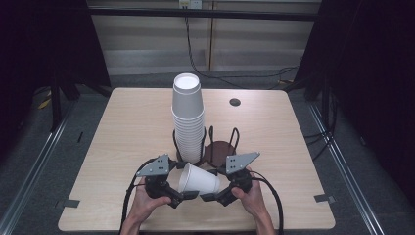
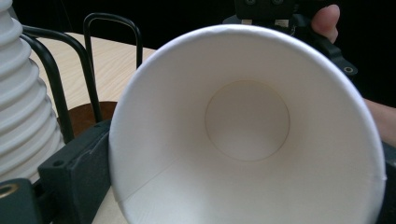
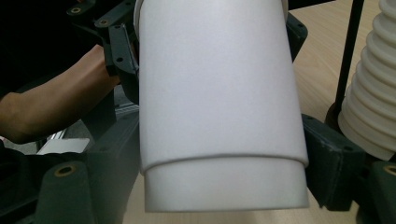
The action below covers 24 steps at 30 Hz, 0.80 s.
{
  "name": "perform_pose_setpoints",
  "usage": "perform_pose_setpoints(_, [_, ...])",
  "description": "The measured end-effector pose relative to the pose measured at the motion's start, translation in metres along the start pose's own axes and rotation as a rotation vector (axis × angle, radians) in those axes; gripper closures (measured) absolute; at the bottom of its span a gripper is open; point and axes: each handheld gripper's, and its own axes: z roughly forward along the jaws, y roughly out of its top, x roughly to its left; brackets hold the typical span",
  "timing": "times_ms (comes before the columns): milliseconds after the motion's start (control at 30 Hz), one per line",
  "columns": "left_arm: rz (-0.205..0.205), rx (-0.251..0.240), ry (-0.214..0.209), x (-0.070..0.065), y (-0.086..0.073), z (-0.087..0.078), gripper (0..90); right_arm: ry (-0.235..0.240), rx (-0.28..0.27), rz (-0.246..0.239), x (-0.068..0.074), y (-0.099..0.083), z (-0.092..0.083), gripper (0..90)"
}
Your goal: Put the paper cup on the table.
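Nearest to us in the high view, both hands come in from the bottom edge, and the left gripper [image 1: 180, 195] and right gripper [image 1: 209, 195] meet around a white paper cup [image 1: 198, 179] lying on its side just above the table [image 1: 122, 142] near its front edge. The left gripper view looks straight into the cup's open mouth [image 2: 247, 135] to its round bottom, with a dark jaw against the rim at lower left, so we take that gripper as clamped on the rim. The right gripper view gives us what that one cannot: the cup's outside wall [image 3: 219, 98], with a second cup's base [image 3: 224, 184] poking out of it, and the right jaws pressed on either side. Farther back stands a black wire holder [image 1: 218, 142] carrying a tall stack of cups [image 1: 187, 117].
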Motion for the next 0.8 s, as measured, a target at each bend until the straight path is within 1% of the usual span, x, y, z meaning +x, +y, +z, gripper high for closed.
perform_pose_setpoints(67, [-0.01,-0.013,-0.013,0.0007,-0.0001,-0.0005,4.3,0.004,-0.002,0.001,-0.0003,-0.0001,-0.0001,22.1])
perform_pose_setpoints(267, [-0.017,-0.018,-0.021,0.0018,0.0004,-0.0022,6.9,0.007,-0.012,0.001,-0.0017,-0.0014,-0.0007,21.3])
perform_pose_setpoints(333, [-0.016,-0.011,-0.018,0.0014,0.0013,-0.0025,7.9,0.002,-0.013,0.002,-0.0027,-0.0022,-0.0001,20.2])
perform_pose_setpoints(367, [-0.007,-0.008,-0.017,0.0017,0.002,-0.0032,8.3,0.002,-0.016,0.003,-0.003,-0.0027,0.0001,19.8])
perform_pose_setpoints(467, [-0.006,-0.01,-0.011,0.0006,0.0029,-0.0041,9.0,0.001,-0.034,-0.001,-0.0031,-0.0033,0.0,19.3])
perform_pose_setpoints(567, [-0.005,-0.008,-0.006,0.0001,0.0029,-0.0042,9.2,-0.003,-0.04,-0.002,-0.0034,-0.0035,0.0003,18.6])
perform_pose_setpoints(600, [-0.005,-0.007,-0.001,0.0001,0.0029,-0.0043,9.2,-0.016,-0.047,-0.003,-0.0031,-0.0039,0.0,16.7])
perform_pose_setpoints(633, [-0.003,-0.003,0.014,0.0006,0.0031,-0.0048,9.2,-0.021,-0.052,0.0,-0.0029,-0.0041,-0.0007,14.2])
perform_pose_setpoints(667, [-0.003,-0.003,0.014,0.0006,0.0031,-0.0048,9.2,-0.021,-0.052,0.0,-0.0029,-0.0041,-0.0007,14.2])
perform_pose_setpoints(733, [-0.011,0.001,0.019,0.0011,0.003,-0.0058,9.2,-0.028,-0.073,0.004,-0.0032,-0.0049,-0.003,13.3])
perform_pose_setpoints(800, [-0.01,0.005,0.022,0.0018,0.0033,-0.007,9.2,-0.053,-0.085,0.008,-0.0029,-0.0054,-0.0051,13.1])
